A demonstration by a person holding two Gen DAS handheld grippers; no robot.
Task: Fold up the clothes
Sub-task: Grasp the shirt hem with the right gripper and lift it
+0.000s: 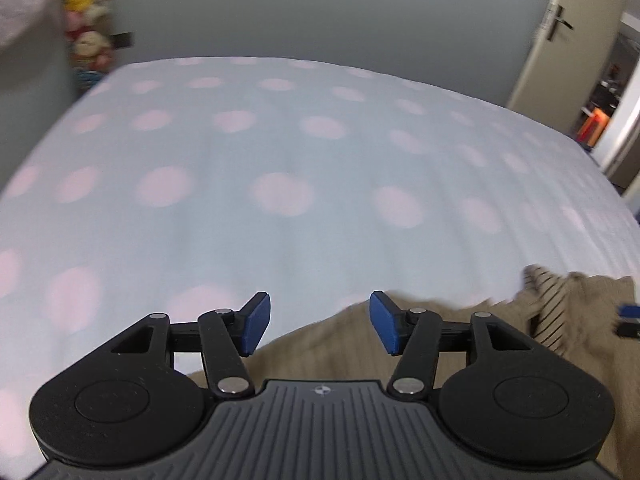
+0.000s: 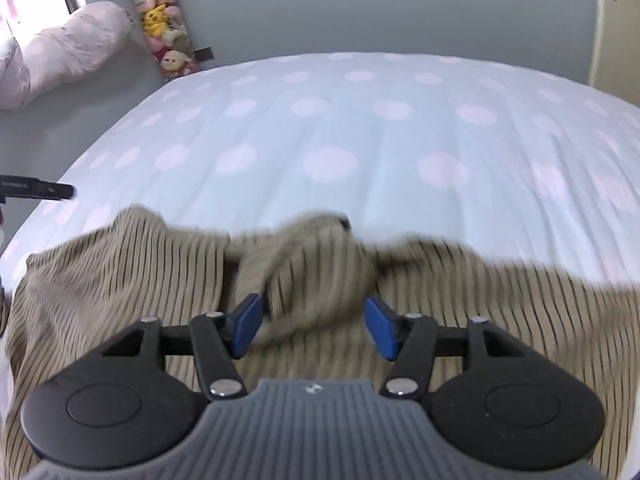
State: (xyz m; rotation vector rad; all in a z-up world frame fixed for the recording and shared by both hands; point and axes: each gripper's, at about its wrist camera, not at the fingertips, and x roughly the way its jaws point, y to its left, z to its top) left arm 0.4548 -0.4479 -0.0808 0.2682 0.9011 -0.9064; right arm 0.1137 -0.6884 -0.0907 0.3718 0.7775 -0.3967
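Note:
A beige garment with thin dark stripes (image 2: 120,272) lies crumpled on the near part of a bed with a pale blue cover dotted pink (image 2: 360,120). My right gripper (image 2: 312,326) hovers over it, open. A blurred, bunched fold of the cloth (image 2: 316,264) rises between and just beyond its blue pads, which do not press on it. In the left wrist view the same garment (image 1: 580,308) fills the lower right. My left gripper (image 1: 318,322) is open above the garment's left edge and the bed cover (image 1: 280,160), with nothing between its pads.
A grey wall runs behind the bed. A hanging column of plush toys (image 2: 166,20) and a pink spotted pillow (image 2: 68,48) are at the far left. A door with a handle (image 1: 560,40) stands ajar at the far right. A black bar (image 2: 36,191) juts in from the left edge.

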